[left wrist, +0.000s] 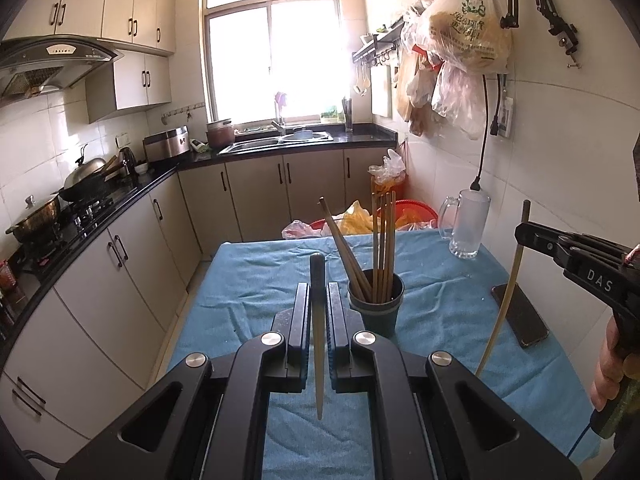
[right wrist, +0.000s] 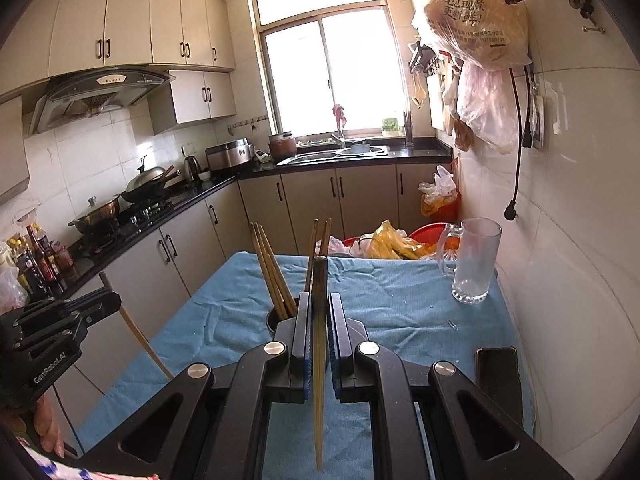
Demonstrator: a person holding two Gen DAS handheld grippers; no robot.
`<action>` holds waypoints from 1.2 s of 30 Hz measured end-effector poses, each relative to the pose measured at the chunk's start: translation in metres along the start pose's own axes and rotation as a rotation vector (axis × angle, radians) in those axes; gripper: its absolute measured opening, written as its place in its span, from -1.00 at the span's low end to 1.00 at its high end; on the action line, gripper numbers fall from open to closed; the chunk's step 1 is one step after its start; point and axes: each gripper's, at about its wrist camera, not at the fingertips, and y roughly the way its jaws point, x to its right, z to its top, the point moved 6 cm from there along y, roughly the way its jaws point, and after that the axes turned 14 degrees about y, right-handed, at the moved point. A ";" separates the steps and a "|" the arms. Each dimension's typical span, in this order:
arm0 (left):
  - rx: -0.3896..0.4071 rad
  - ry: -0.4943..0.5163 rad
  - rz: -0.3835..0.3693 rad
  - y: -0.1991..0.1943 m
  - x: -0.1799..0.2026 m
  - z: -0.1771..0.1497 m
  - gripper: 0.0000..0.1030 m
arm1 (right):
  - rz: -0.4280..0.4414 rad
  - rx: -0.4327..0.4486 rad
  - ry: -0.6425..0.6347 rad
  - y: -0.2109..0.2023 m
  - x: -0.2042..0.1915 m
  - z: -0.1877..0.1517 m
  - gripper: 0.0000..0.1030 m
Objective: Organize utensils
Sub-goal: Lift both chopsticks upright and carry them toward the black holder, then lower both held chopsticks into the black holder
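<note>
My left gripper (left wrist: 319, 300) is clamped on one chopstick (left wrist: 318, 344), held above the blue cloth (left wrist: 248, 292). My right gripper (right wrist: 319, 312) is also clamped on a chopstick (right wrist: 319, 360). The dark cup (left wrist: 375, 312) with more chopsticks (left wrist: 382, 240) stands at 1 o'clock from my left gripper. A glass mug (left wrist: 466, 226) is farther at 2 o'clock, and a phone (left wrist: 520, 314) lies at 3 o'clock.

I see tan chopsticks (left wrist: 382, 240) in a dark green cup (left wrist: 376, 312), blue cloth (left wrist: 248, 280) beneath, red basin (left wrist: 416, 210) at one o'clock.
</note>
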 end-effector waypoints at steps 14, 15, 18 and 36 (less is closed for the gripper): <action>0.031 -0.059 -0.055 0.000 -0.019 0.026 -0.87 | 0.034 0.020 0.000 0.006 -0.016 0.024 -0.86; 0.039 -0.077 -0.068 -0.001 -0.023 0.030 -0.87 | 0.034 0.023 0.001 0.007 -0.018 0.026 -0.86; 0.058 -0.102 -0.087 0.000 -0.030 0.042 -0.87 | 0.042 0.023 0.004 0.011 -0.022 0.030 -0.86; 0.163 -0.142 -0.132 0.044 -0.023 0.115 -0.87 | 0.064 0.156 0.028 0.043 -0.040 0.097 -0.86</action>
